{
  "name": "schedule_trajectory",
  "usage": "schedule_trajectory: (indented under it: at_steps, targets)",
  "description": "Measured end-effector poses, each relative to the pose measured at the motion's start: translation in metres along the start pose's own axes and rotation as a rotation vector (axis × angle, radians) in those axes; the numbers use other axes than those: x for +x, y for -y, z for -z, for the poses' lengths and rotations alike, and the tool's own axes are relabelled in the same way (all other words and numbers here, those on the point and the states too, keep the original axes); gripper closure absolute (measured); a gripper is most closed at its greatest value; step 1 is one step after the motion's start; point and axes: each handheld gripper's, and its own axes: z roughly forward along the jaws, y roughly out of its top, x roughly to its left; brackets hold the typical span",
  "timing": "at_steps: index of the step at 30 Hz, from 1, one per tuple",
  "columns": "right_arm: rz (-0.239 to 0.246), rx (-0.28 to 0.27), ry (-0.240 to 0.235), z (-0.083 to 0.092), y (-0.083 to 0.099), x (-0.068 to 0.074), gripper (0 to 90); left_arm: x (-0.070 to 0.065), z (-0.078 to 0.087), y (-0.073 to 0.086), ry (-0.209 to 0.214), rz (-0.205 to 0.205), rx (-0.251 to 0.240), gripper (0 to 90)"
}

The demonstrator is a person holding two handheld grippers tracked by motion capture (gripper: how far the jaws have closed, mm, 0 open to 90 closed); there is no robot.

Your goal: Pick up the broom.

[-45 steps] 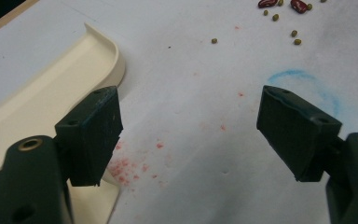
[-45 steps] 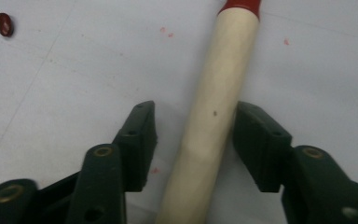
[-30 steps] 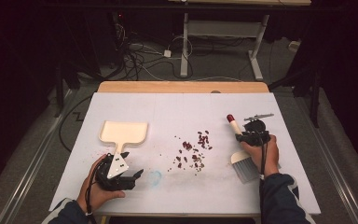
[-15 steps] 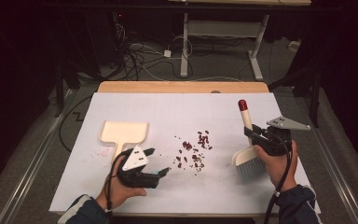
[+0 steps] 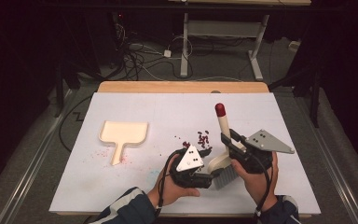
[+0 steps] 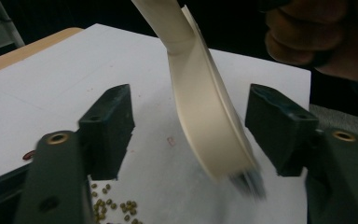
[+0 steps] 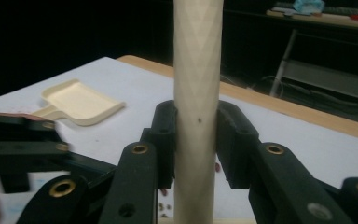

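Brush (image 5: 223, 140) handle clamped in my right fingers (image 7: 196, 140), left fingers (image 6: 191, 135) spread wide astride its head: I should close squarely.

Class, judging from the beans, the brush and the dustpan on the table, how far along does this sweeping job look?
Done: the right tongs are shut on the brush, lifted upright. In hand: the open left tongs straddle the brush head. Left: the beans lie scattered on the white table, and the dustpan sits untouched, apart, with no beans visible in it. Sweeping has seemingly not begun.
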Motion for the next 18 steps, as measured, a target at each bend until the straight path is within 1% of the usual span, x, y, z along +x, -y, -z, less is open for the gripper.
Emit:
schedule_trajectory:
  at_steps: [1, 3, 4, 5, 6, 7, 9, 10, 11, 12, 13, 15, 16, 17, 18]
  targets:
    - [0.012, -0.008, -0.009, 0.001, -0.001, 0.005, 70.8, 0.001, 0.000, 0.001, 0.005, 0.001, -0.004, 35.5]
    - [0.044, -0.018, -0.009, 0.003, -0.001, 0.014, 70.8, 0.001, 0.000, 0.001, 0.010, 0.007, -0.009, 39.8]
    - [0.053, -0.023, -0.011, 0.004, -0.002, 0.017, 70.8, 0.005, 0.001, 0.003, 0.022, 0.019, -0.003, 41.6]
    - [0.057, -0.032, -0.015, 0.005, -0.002, 0.019, 70.8, 0.005, 0.001, 0.003, 0.022, 0.019, -0.003, 43.0]
    - [0.053, -0.038, -0.020, 0.006, -0.003, 0.021, 70.8, 0.007, 0.002, 0.005, 0.030, 0.030, 0.007, 44.4]
    - [0.054, -0.038, -0.022, 0.007, -0.003, 0.022, 70.8, 0.007, 0.002, 0.005, 0.030, 0.030, 0.007, 48.2]
    - [0.054, -0.049, -0.027, 0.008, -0.004, 0.025, 70.7, 0.011, 0.005, 0.006, 0.056, 0.030, 0.001, 56.1]
    - [0.057, -0.050, -0.030, 0.008, -0.005, 0.026, 70.7, 0.012, 0.007, 0.006, 0.053, 0.025, 0.005, 59.8]
    - [0.055, -0.049, -0.032, 0.008, -0.005, 0.027, 70.7, 0.012, 0.007, 0.006, 0.053, 0.025, 0.005, 60.7]
    - [0.051, -0.056, -0.035, 0.008, -0.005, 0.027, 70.6, 0.015, 0.011, 0.006, 0.049, 0.019, 0.006, 62.1]
    - [0.055, -0.060, -0.044, 0.008, -0.005, 0.026, 70.5, 0.017, 0.013, 0.006, 0.057, 0.018, 0.015, 62.8]
    - [0.060, -0.060, -0.079, 0.009, -0.006, 0.024, 70.0, 0.019, 0.016, 0.006, 0.063, 0.010, 0.021, 64.2]
    - [0.060, -0.063, -0.104, 0.010, -0.007, 0.023, 69.7, 0.021, 0.019, 0.005, 0.065, 0.002, 0.028, 64.7]
    - [0.077, -0.060, -0.139, 0.010, -0.009, 0.021, 68.6, 0.026, 0.026, 0.005, 0.077, -0.016, 0.046, 64.9]
    - [0.077, -0.060, -0.139, 0.010, -0.009, 0.021, 68.6, 0.026, 0.026, 0.005, 0.077, -0.016, 0.046, 65.3]
